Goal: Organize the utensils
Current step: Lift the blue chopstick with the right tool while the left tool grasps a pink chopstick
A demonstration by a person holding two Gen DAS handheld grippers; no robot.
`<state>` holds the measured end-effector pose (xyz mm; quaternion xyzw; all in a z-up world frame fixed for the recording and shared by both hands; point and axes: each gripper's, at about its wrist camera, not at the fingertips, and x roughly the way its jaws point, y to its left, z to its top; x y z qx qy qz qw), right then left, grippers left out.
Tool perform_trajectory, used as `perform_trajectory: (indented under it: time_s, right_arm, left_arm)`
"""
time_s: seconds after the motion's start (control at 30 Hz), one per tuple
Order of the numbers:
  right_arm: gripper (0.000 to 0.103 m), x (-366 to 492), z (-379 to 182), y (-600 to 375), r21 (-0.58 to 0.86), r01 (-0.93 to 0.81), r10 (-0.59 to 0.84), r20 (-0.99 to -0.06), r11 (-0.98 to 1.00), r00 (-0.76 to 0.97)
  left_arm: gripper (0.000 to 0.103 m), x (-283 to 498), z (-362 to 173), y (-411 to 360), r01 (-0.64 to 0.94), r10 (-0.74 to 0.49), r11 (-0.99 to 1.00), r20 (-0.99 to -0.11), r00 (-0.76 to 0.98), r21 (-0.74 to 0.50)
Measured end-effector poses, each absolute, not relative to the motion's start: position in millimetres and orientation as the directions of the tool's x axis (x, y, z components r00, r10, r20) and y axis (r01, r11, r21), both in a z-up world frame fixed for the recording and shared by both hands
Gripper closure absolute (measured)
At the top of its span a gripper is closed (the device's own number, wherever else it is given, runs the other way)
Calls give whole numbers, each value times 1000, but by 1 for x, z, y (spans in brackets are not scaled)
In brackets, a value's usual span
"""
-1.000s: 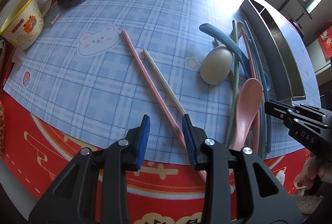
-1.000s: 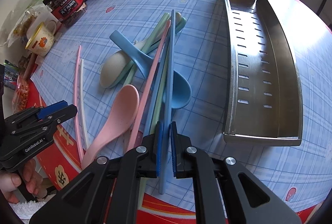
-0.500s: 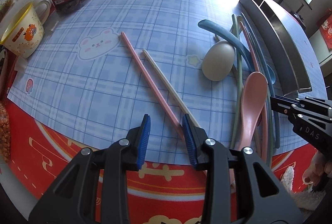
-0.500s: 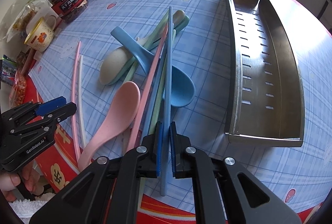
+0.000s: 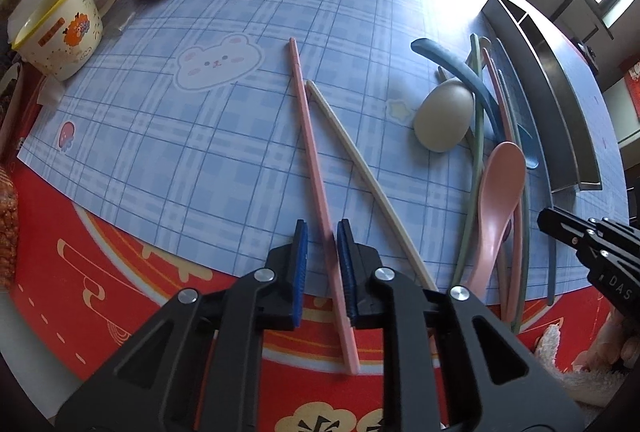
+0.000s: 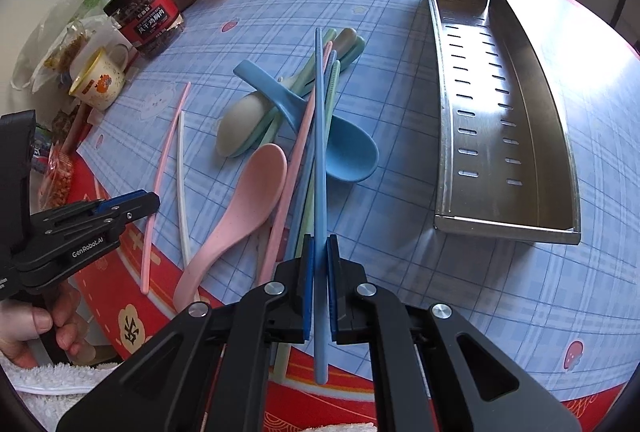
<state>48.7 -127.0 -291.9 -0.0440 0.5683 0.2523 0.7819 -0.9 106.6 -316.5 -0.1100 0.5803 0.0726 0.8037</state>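
The left hand-held gripper (image 5: 322,252) is closing its jaws around the pink chopstick (image 5: 310,159), which lies between the blue pads near its lower end; a gap remains on the left side, so the grip is not yet made. The right hand-held gripper (image 6: 319,272) is clamped narrow on the blue chopstick (image 6: 319,135), taken near its thick end while the rest reaches over the heap of spoons. The white chopstick (image 5: 360,167) lies just beside the pink one on the surface. The steel tray (image 6: 532,103) sits empty, well apart to the right. These chopsticks look light, stiff and smooth, so they probably pivot or slip if pinched far off-centre. Taking hold nearer the middle would likely steady them; the pink spoon (image 6: 248,191) seems best gripped by its handle.
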Motion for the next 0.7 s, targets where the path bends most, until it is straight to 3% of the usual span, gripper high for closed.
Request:
perform_trajectory:
  time_s: [0.33,0.4,0.47,0.57,0.7]
  right_arm:
    - [96,47,-283,-136,224,-437,359,-898,871,256]
    - [96,46,-281,-138,225,-434,361,-895,872,261]
    - [96,46,-280,-139,226,-433,363,-893,873,266]
    - [96,45,-276,-141,222,-437,365,-889,872,276]
    - [96,43,-271,-145,219,-439,369,-883,871,291]
  left_arm:
    - [83,2,-316,85,-210,83,978,-941,329,13]
    - [84,0,-315,88,-220,74,975,-942,329,0]
    - [92,0,-315,97,-253,56,967,-942,331,-32]
    - [92,-4,-315,118,-316,-50,934,-937,345,-167]
    - [92,-10,-314,127,-355,-63,915,-938,342,-190]
